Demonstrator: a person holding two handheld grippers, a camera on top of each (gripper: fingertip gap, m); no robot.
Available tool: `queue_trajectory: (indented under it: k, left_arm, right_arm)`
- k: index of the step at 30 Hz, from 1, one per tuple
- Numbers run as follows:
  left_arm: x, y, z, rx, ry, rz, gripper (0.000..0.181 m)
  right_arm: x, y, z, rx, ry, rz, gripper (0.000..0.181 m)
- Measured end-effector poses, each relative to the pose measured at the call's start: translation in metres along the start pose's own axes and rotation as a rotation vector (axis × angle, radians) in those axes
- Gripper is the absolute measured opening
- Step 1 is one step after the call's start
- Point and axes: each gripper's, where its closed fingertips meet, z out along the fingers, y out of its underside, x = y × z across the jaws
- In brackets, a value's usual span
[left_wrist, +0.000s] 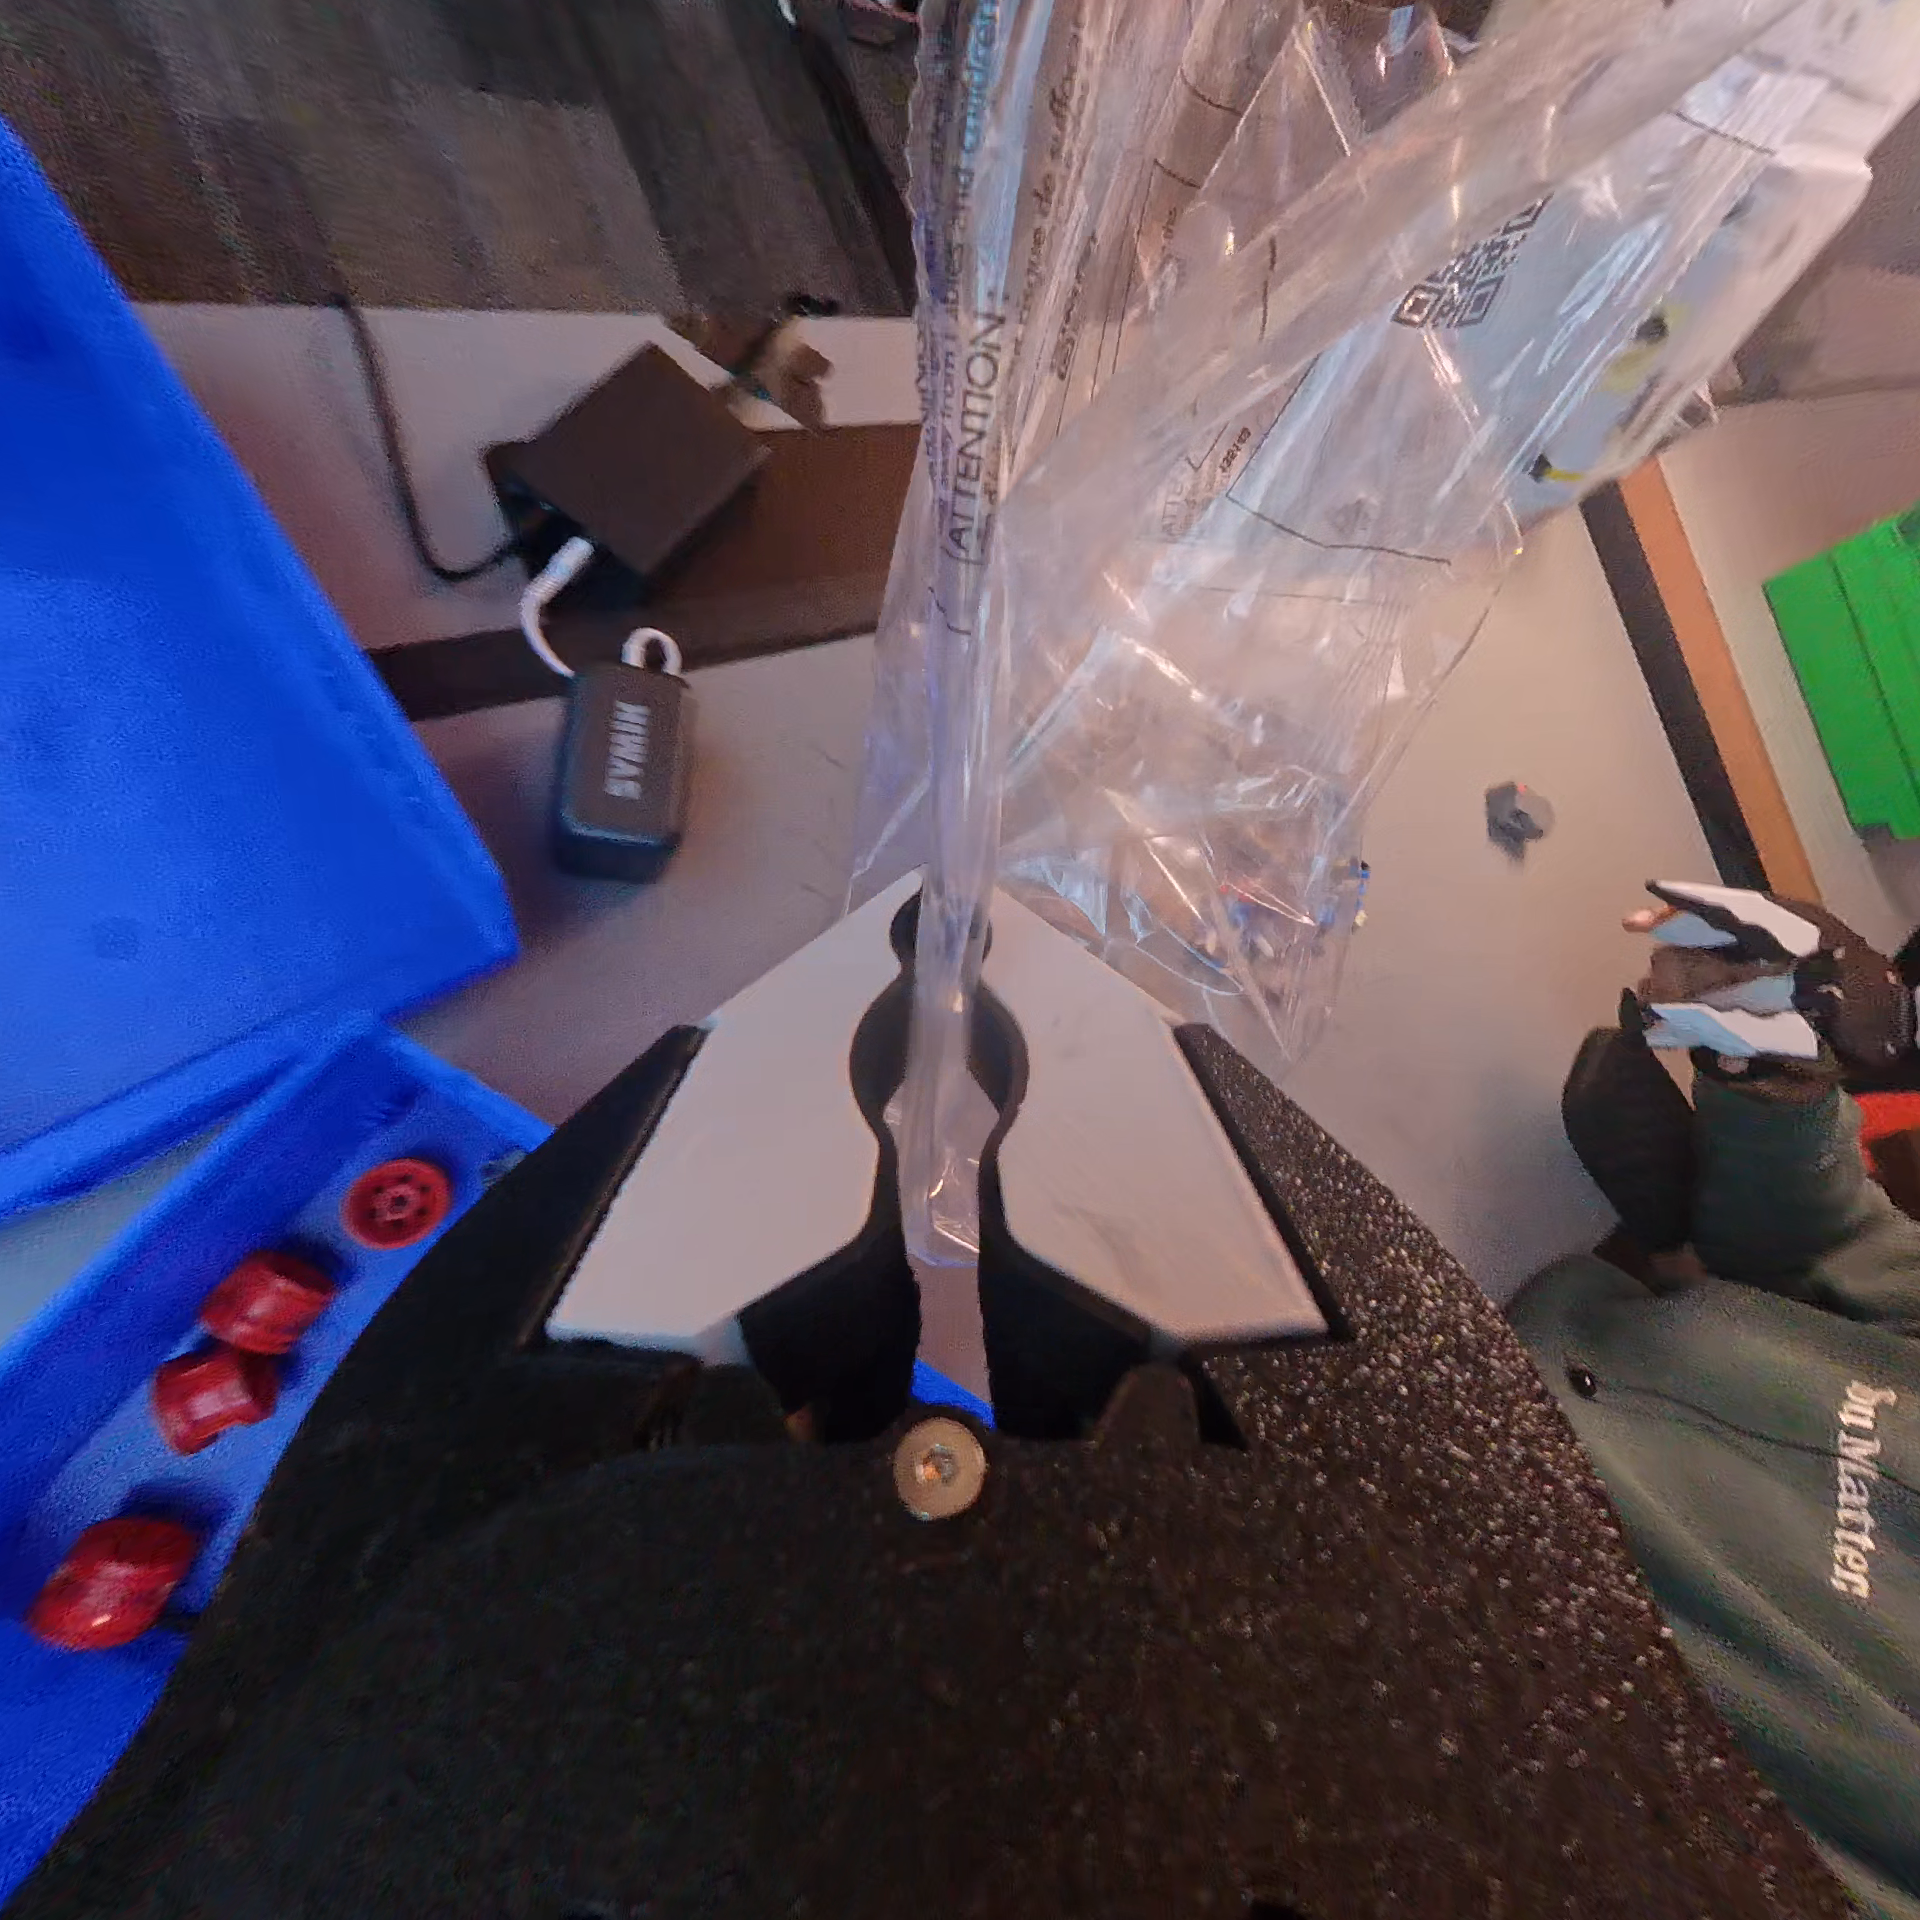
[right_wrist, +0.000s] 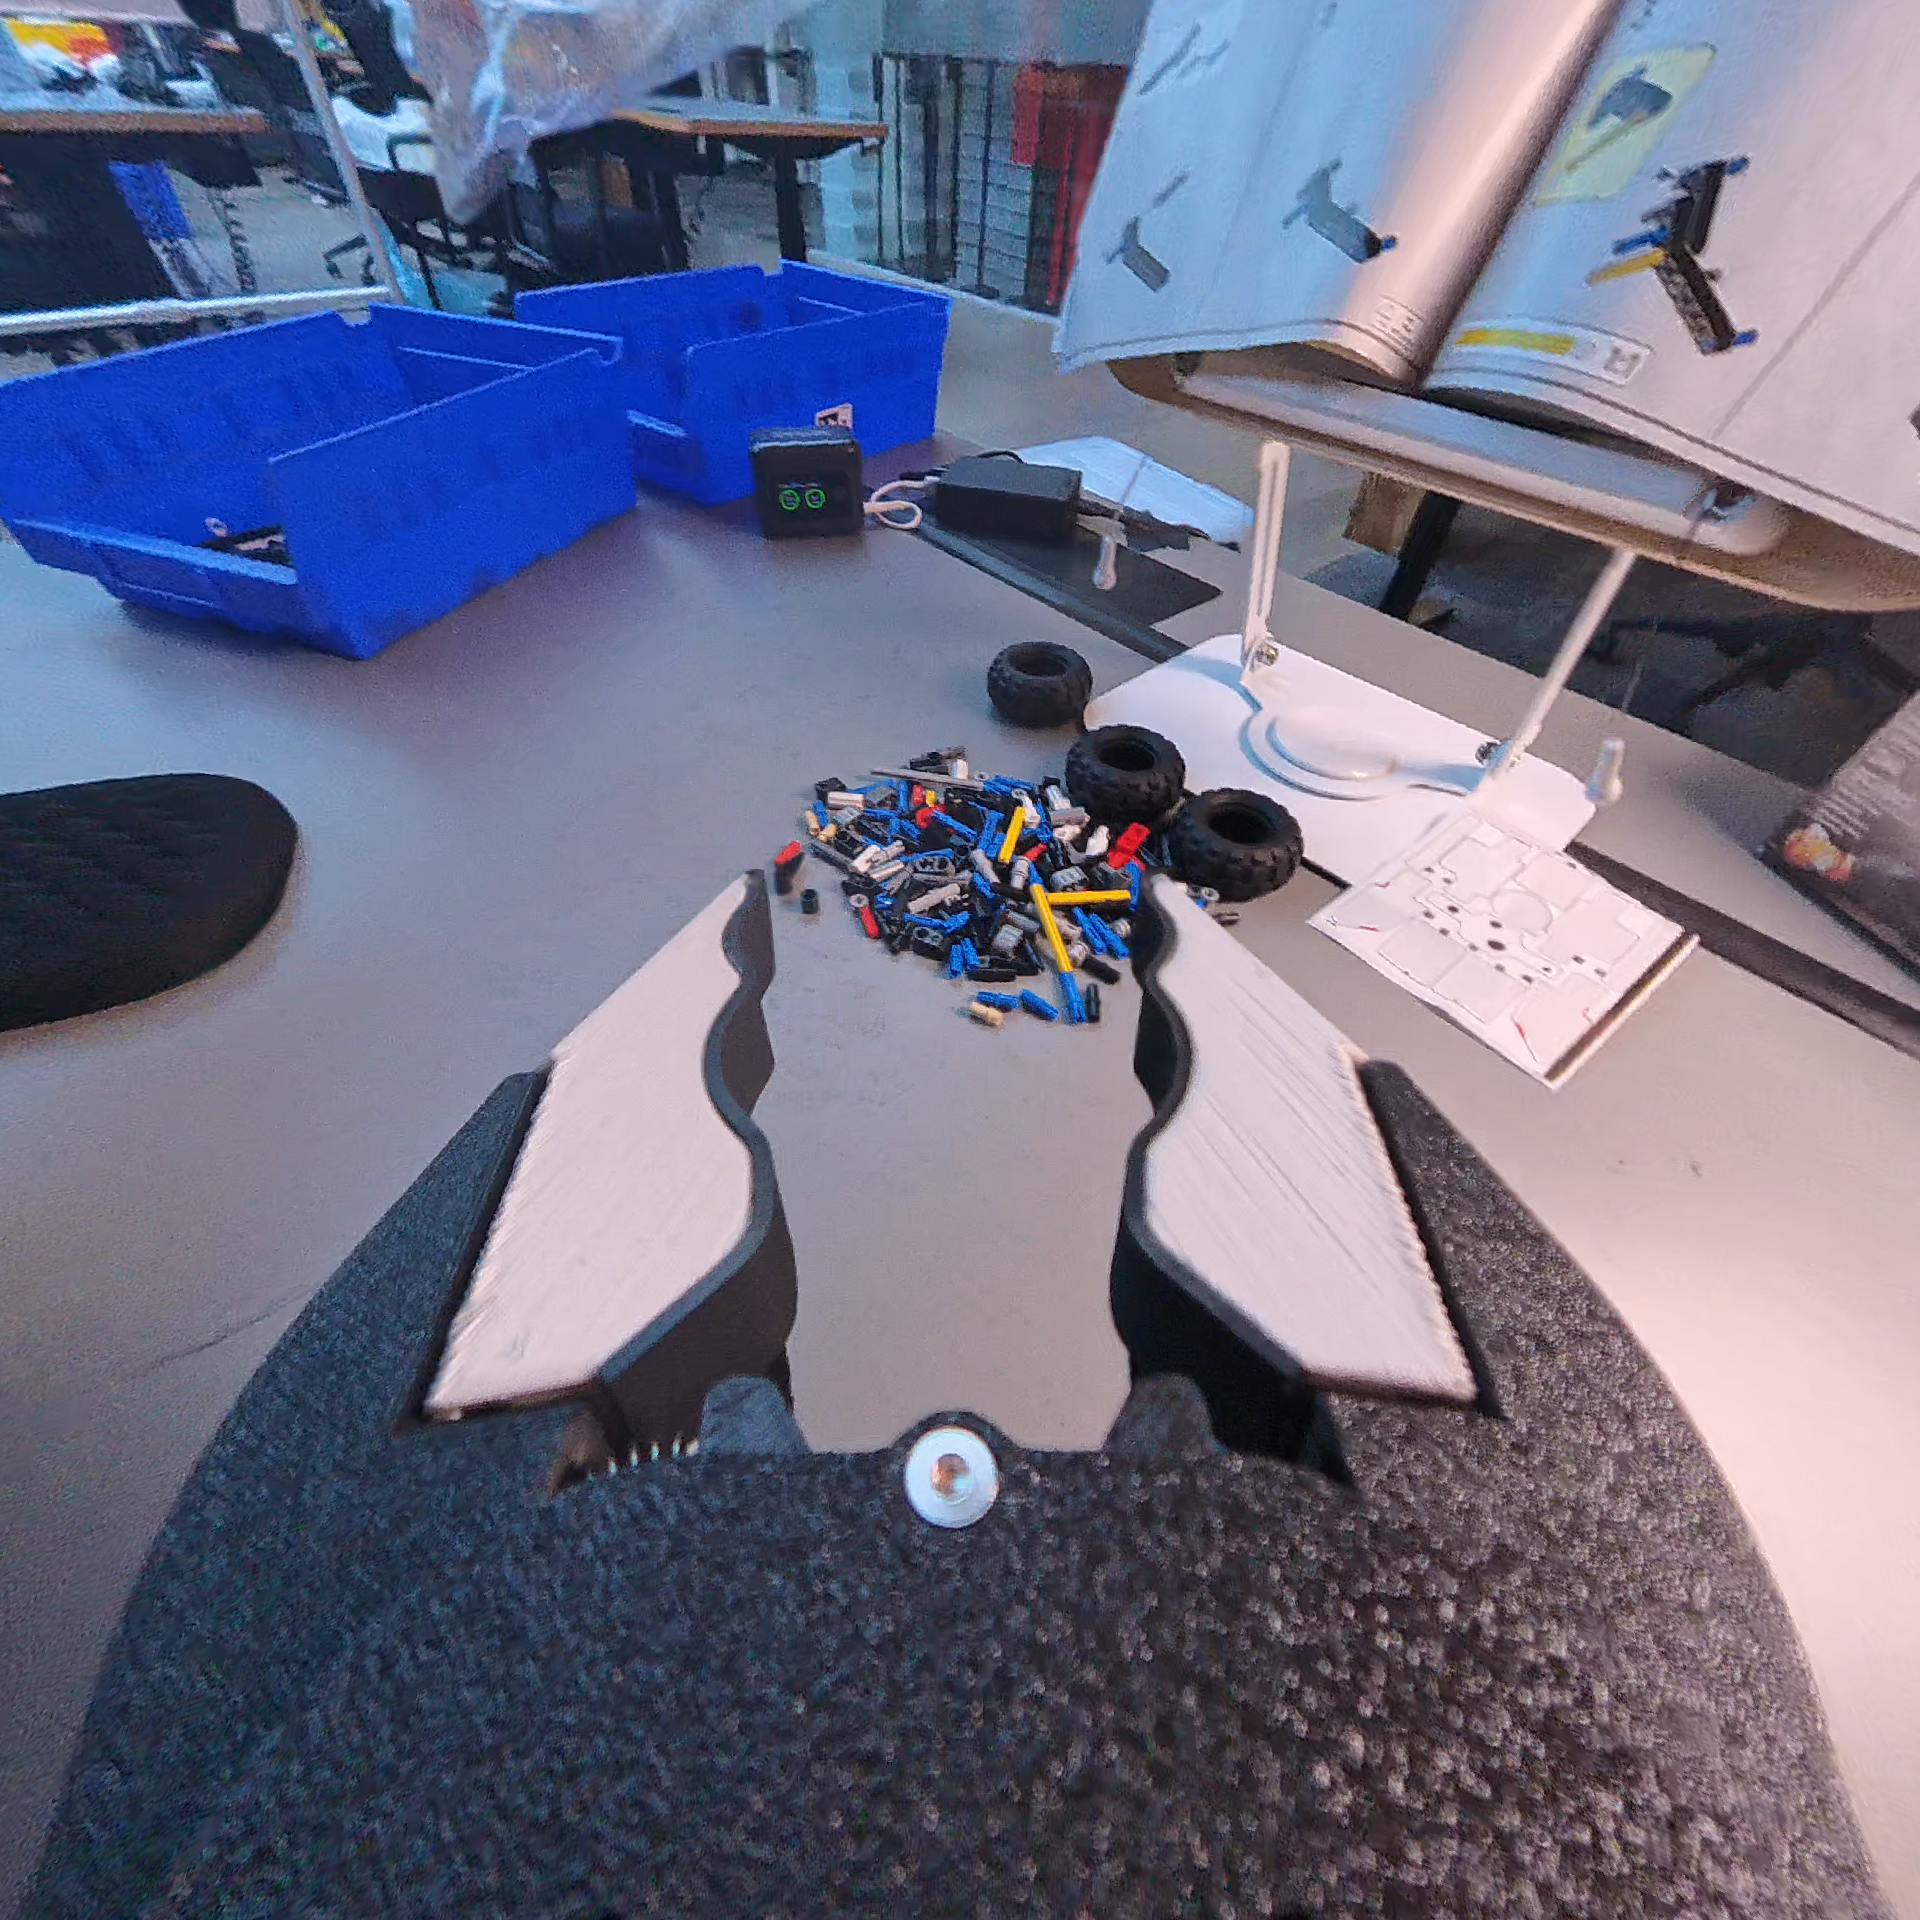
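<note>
Left gripper (left_wrist: 940, 1049) clamped tight on crumpled clear plastic bag (left_wrist: 1174, 540), hanging at twelve o'clock. Right gripper (right_wrist: 951, 925) spread wide, empty, poised near pile of small building-toy parts (right_wrist: 987, 883) at twelve o'clock, toy tyres (right_wrist: 1127, 774) at one.

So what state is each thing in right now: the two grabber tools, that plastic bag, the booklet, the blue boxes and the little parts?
left gripper: shut on the clear plastic bag
clear plastic bag: pinched at an edge, held up, crumpled
right gripper: open, empty, above the table
small parts: loose in a heap on the table
black tyres: three, loose beside the heap
booklet: open on a white stand
blue bins: open-topped, on the table
</note>
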Motion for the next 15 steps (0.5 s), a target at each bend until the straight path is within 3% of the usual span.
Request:
queue_trajectory:
  k: [8, 15]
  left_arm:
    - [0.163, 0.126, 0.123, -0.216, 0.310, 0.134, 0.000]
    - [0.284, 0.226, 0.224, -0.349, 0.538, 0.154, 0.000]
  right_arm:
    - [-0.059, -0.003, -0.004, 0.017, -0.165, 0.125, 0.069]
    - [-0.061, 0.015, -0.037, -0.016, -0.127, 0.239, 0.069]
